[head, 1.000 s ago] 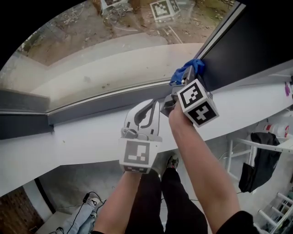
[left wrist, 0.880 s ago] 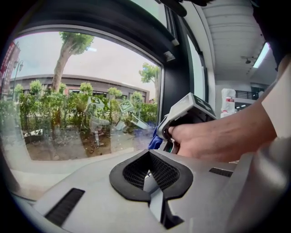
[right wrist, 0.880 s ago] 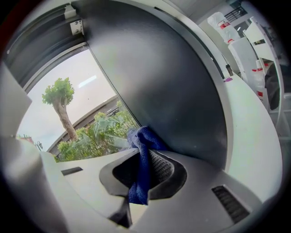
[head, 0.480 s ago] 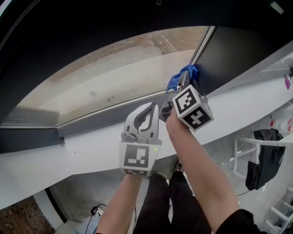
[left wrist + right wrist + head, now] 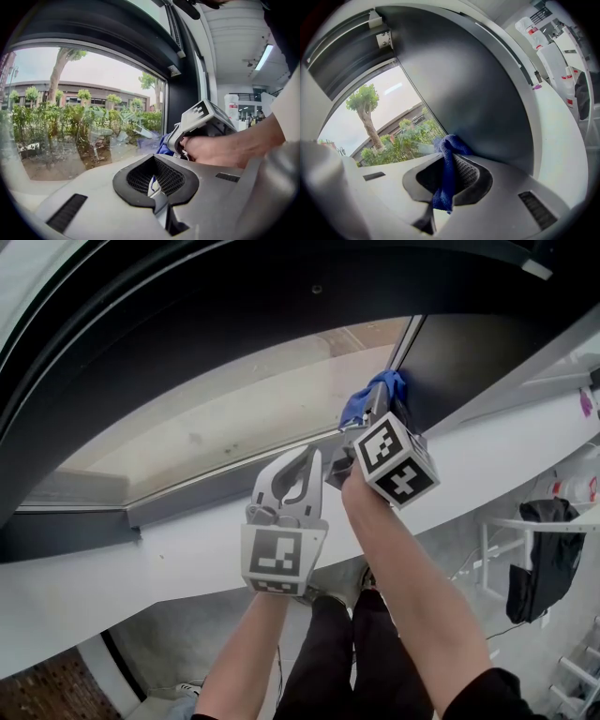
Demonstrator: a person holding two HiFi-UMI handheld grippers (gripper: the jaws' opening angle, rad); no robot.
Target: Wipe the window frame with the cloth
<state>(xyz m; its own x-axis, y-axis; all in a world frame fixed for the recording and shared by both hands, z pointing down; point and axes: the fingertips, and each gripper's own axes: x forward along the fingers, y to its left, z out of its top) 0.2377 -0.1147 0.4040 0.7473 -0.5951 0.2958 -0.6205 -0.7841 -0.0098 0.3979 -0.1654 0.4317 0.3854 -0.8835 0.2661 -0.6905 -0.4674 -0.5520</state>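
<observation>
Sill (image 5: 141, 549): white ledge nearest the person, with both grippers held over it.
Left gripper (image 5: 307, 457): jaws closed with nothing between them, idle just beside the right one.
Right gripper (image 5: 373, 418): jaws clamped on the cloth.
Cloth (image 5: 447, 173): blue, at the lower corner of the window frame (image 5: 206, 488), where the bottom rail meets the dark upright.
Handling: it looks soft, light and limp. A pinch on a bunched fold seems best, leaving a loose tip to drag along the rail.
Glass (image 5: 234, 418): beyond, outdoors.
</observation>
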